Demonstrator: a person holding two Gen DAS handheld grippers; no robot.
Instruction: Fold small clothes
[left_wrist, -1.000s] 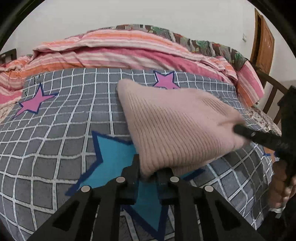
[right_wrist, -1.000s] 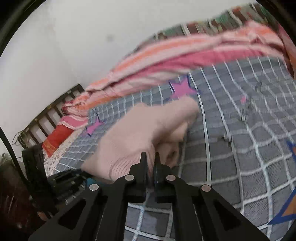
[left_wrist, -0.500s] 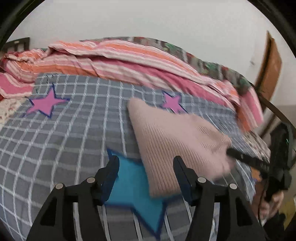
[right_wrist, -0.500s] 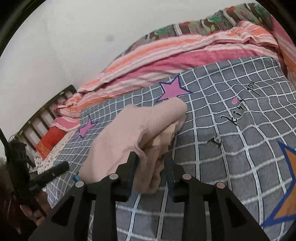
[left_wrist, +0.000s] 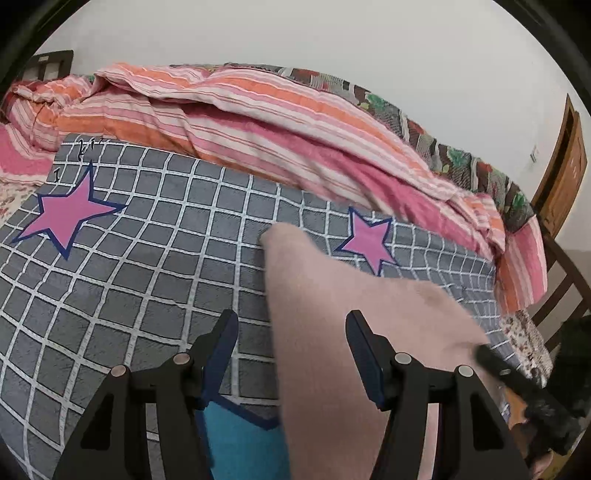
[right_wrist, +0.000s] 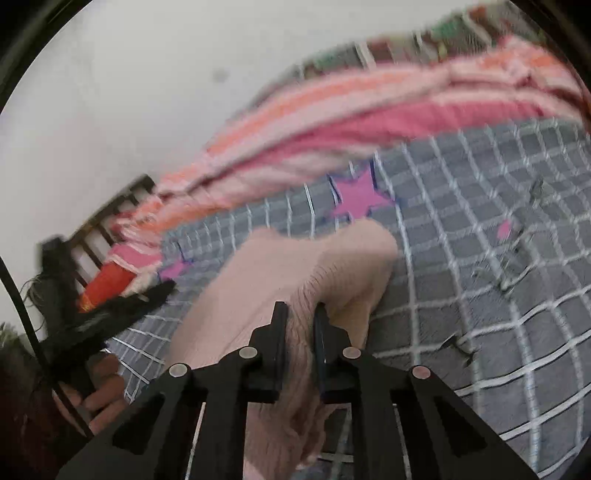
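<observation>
1. Two grippers on one pink knit garment (left_wrist: 332, 332), which lies on the grey grid-pattern blanket (left_wrist: 147, 258); both views blurred by motion, right wrist view worse.
2. Left gripper (left_wrist: 290, 350): jaws spread wide, nothing pinched; the garment's left edge runs up through the gap between them, closer to the right jaw, not pressed by either; blue star print (left_wrist: 236, 443) sits below the gap, just left of the garment.
3. Right gripper (right_wrist: 300, 325): jaws nearly together, pinching a ribbed fold of the garment (right_wrist: 306, 280); they have just been closing, fabric bunched between and below them; the rest of the knit spreads left and ahead of the jaws.
4. Ahead of both jaw pairs: pink star prints (left_wrist: 365, 240), then a pink-and-orange striped quilt (left_wrist: 258, 110) heaped along the far edge of the blanket.
5. Left of the right jaws: the person's left hand (right_wrist: 99, 391) on the other gripper's handle.
</observation>
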